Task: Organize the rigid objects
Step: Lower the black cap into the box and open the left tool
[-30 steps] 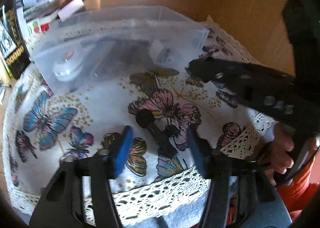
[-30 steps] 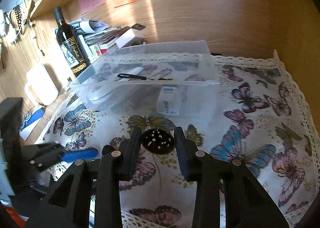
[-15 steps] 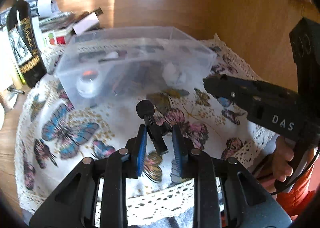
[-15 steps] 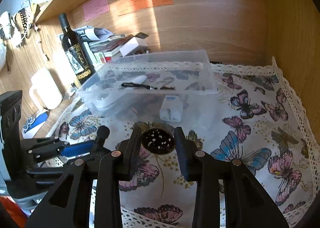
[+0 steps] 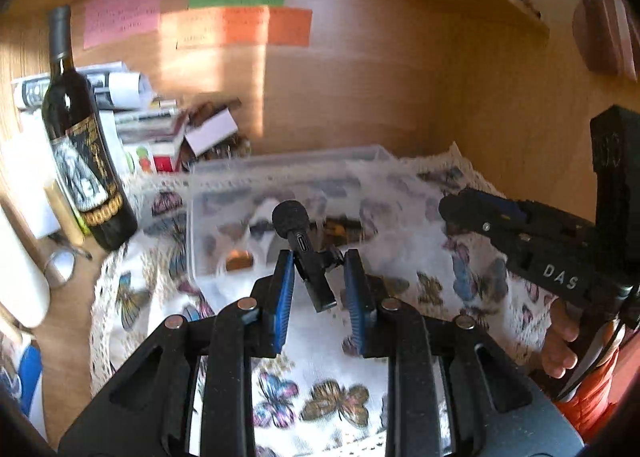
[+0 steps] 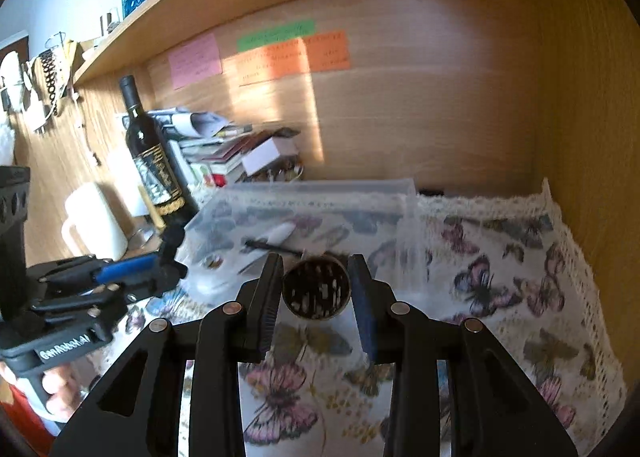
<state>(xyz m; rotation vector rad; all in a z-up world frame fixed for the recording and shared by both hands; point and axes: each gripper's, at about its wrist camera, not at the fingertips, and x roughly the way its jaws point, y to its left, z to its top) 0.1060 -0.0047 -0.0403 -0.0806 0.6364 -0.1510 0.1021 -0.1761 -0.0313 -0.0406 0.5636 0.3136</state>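
My left gripper [image 5: 319,281] is shut on a small black clip-on microphone [image 5: 304,253] with a foam head, held in the air in front of the clear plastic bin [image 5: 280,185]. My right gripper [image 6: 316,287] is shut on a round black metal grinder [image 6: 317,289], also lifted, near the bin [image 6: 320,197]. The bin holds several small items, among them a black pen-like tool [image 6: 272,247]. The left gripper [image 6: 132,277] shows at the left of the right wrist view. The right gripper [image 5: 520,233] shows at the right of the left wrist view.
A butterfly-print cloth with lace edge [image 6: 500,289] covers the desk. A dark wine bottle [image 5: 86,161] stands left of the bin, beside a white jug [image 6: 94,229]. Stacked magazines and boxes [image 6: 224,149] lie behind. Wooden walls close the back and right; a shelf runs overhead.
My left gripper closed on the microphone and lifted it off the cloth toward the bin. My right gripper rose with the grinder and both views tilted upward.
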